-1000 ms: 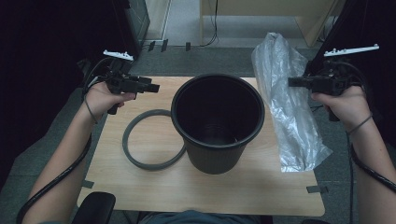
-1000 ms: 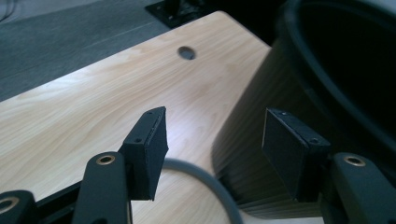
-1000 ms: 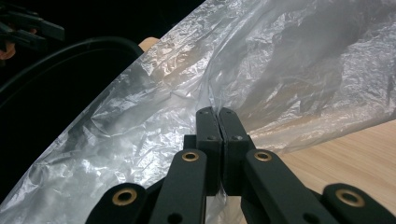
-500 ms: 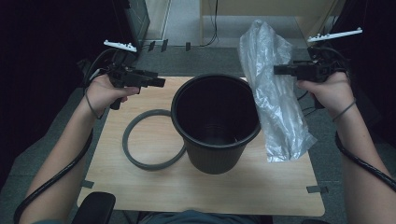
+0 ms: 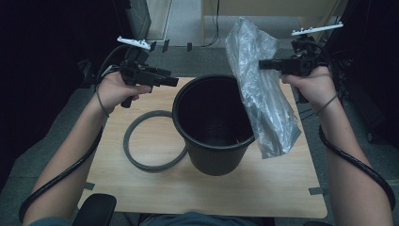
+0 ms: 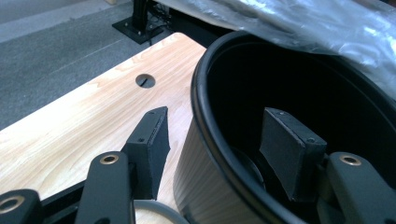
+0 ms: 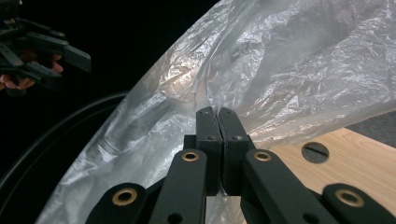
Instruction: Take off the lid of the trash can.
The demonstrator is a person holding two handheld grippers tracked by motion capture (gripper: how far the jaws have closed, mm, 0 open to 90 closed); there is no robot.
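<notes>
My right gripper (image 5: pixel 261 64) has its jaws pressed fully together on a fold of the clear plastic bag (image 5: pixel 263 94), and in the right gripper view the two black pads meet flat with the film (image 7: pixel 280 84) pinched at their tips and billowing up and away beyond them. From the high view the bag hangs from that pinch point, its upper end standing above the jaws and its longer lower part draping down past the right side of the black bucket (image 5: pixel 214 125), with the bottom corner resting on or just above the wooden table (image 5: pixel 155 188); I cannot tell which. The bag overlaps the bucket's right rim in that view, but I cannot say whether it touches it. My left gripper (image 5: pixel 173 81) is held level above the table's far left part, pointing towards the bucket, with its jaws standing partly apart and nothing between them. In the left gripper view the bucket's rim (image 6: pixel 205 140) runs up between the two pads in the picture, though it lies beyond them and they are not on it. The grey ring (image 5: pixel 153 141) lies flat on the table just left of the bucket, touching or nearly touching its wall, below my left hand (image 5: pixel 115 89).
</notes>
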